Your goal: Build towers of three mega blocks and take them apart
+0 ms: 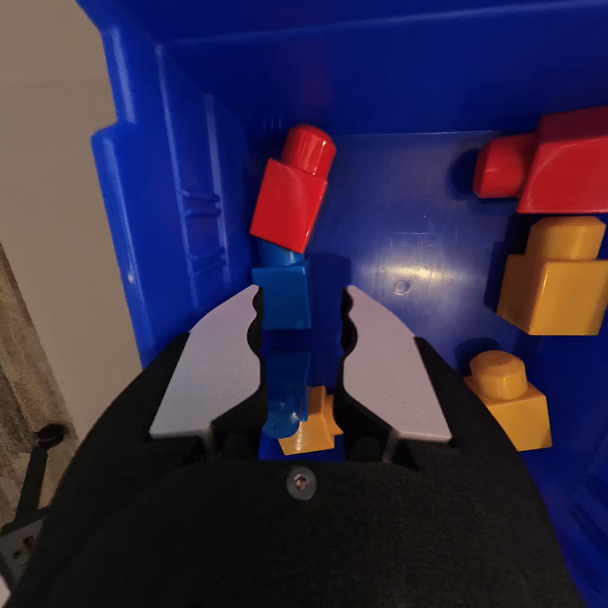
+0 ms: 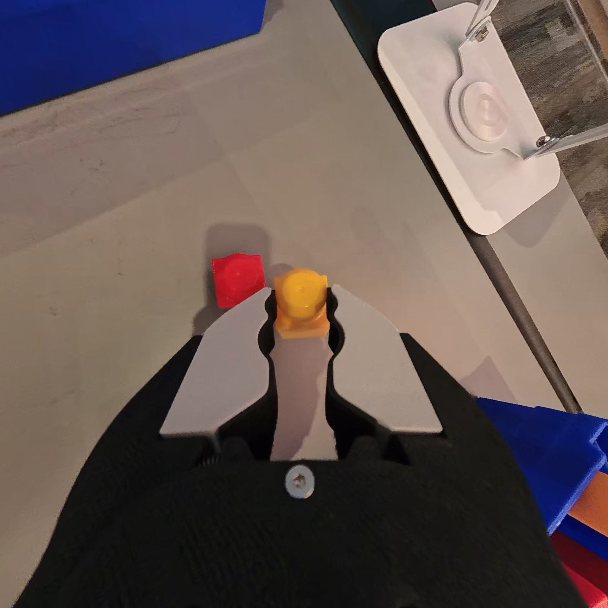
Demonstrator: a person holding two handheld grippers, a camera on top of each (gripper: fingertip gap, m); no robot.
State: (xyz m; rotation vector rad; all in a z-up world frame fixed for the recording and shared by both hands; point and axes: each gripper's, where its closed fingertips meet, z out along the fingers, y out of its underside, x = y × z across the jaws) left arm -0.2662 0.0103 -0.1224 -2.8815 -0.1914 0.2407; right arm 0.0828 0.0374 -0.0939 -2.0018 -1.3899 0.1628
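Presently: right gripper (image 2: 301,306) clamped on yellow plastic mega block (image 2: 301,304), red plastic block (image 2: 237,283) just beside on grey surface (image 2: 131,230). Left gripper (image 1: 301,309) apart around blue plastic block (image 1: 284,297) in blue bin (image 1: 411,82); tilted red block (image 1: 289,204) atop may detach.

Fingers (image 1: 230,329) flank blue block (image 1: 284,299) in bin (image 1: 411,237).

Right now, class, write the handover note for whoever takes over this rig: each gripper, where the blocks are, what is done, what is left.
Left gripper: inside the blue bin, open around a blue block; gap on its right side. A tilted red block sits on that block's stud.
Right gripper: shut on a yellow block over the table, beside a red block.
Done: no three-block tower on the table.
Left: stack, then dismantle.
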